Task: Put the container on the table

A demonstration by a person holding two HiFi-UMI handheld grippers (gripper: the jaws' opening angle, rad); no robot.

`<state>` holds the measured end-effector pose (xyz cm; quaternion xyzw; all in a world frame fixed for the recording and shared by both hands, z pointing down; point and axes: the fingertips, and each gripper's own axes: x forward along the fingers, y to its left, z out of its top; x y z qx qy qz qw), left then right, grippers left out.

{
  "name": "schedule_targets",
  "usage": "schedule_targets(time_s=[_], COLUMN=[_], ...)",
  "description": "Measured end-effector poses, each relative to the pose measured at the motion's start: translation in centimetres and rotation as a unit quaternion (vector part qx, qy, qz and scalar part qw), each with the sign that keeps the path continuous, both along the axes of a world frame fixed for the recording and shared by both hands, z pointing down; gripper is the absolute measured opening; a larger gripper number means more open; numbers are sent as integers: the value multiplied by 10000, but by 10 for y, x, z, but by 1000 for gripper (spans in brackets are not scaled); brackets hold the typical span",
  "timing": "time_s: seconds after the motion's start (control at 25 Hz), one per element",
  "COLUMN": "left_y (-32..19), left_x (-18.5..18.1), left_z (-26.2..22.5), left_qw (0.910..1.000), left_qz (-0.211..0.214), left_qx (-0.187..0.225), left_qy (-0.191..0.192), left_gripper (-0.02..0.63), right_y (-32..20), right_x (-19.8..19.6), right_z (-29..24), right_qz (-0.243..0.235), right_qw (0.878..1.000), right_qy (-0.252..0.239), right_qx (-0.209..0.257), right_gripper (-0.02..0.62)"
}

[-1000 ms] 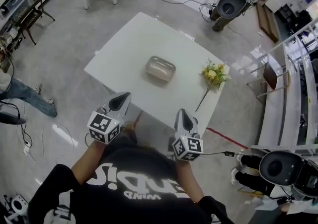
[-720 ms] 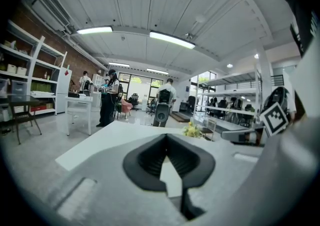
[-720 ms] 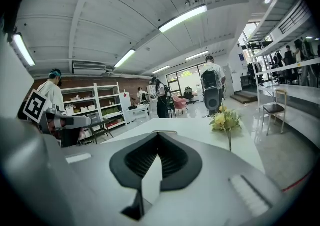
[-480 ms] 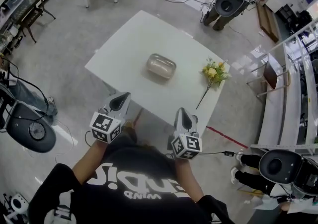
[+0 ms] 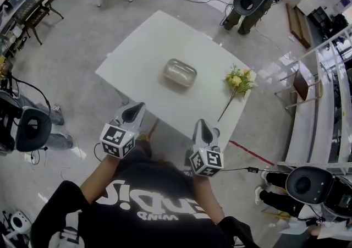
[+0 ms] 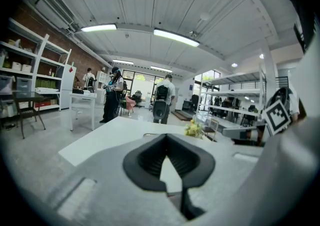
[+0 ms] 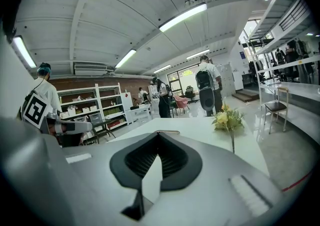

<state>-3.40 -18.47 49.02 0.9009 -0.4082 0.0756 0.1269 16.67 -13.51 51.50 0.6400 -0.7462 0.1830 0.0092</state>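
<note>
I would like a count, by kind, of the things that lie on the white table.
Container: 1
Bunch of yellow flowers: 1
Total on the white table: 2

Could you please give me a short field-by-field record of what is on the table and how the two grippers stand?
table: white, rectangular
container: rests near the table's middle, nothing holding it
flowers: yellow bunch lying on the table, right of the container, apart from it
left gripper: jaws together, empty, by the table's near edge
right gripper: jaws together, empty, by the near edge
task state: container is on the table
</note>
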Motion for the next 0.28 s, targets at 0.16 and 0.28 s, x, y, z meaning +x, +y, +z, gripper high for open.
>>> schedule_targets(time_s=[0.16,0.28], left_y=[-2,-3], left_x=[-1,-1], left_z=[1,1], left_qw=[10000,9999], left_qz=[-16,-17], left_qx=[-72,-89], left_qy=[53,66], left_gripper=[2,2], right_y=[-3,-5], right_x=[-2,-3], right_z=[1,0], right_qz=[-17,-18], right_qw=[10000,10000], right_qy=[-19,-24], right_qx=[-9,-7], right_gripper=[0,0])
